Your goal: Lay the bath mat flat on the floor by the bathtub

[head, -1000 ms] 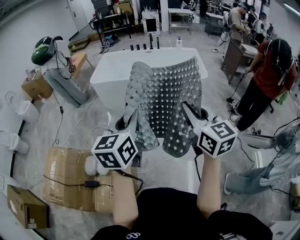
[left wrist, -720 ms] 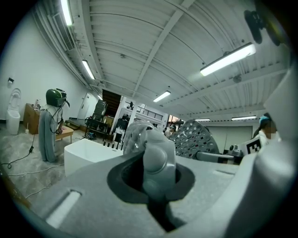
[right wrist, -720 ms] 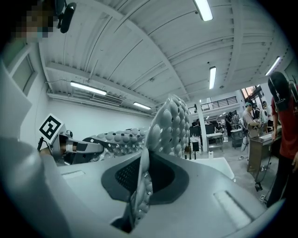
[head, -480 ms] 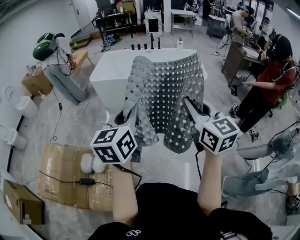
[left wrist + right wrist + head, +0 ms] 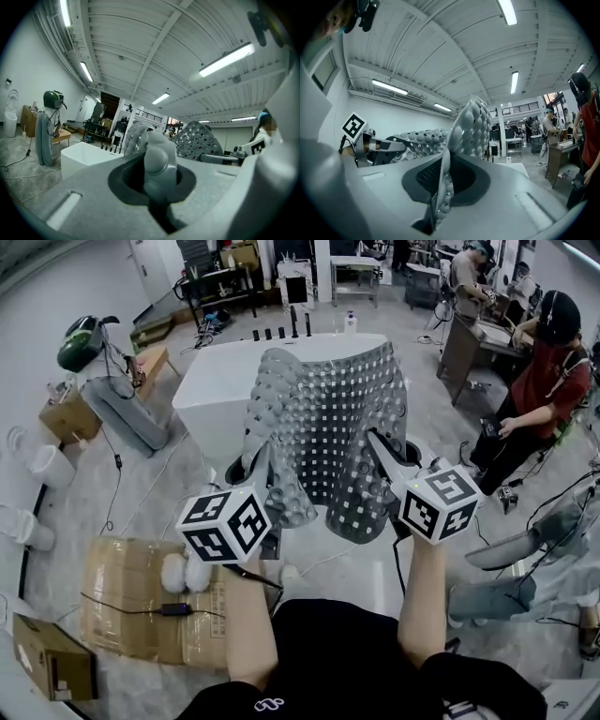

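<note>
Mat point(image 5: 328, 432) hangs clamped in left claw point(image 5: 260, 461) and right claw point(image 5: 378, 443) (bathtub point(image 5: 217, 390) beyond).

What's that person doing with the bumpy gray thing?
A person holds a gripper in each hand. The left gripper and right gripper each pinch an edge of the bath mat, holding it up in front of the white bathtub. It hangs crumpled and is not yet laid on the floor.

bath mat point(image 5: 328, 427) – before bathtub point(image 5: 220, 390) | cardboard point(image 5: 131, 596) – floor, left | bottles point(image 5: 293, 324) – bathtub's far rim
</note>
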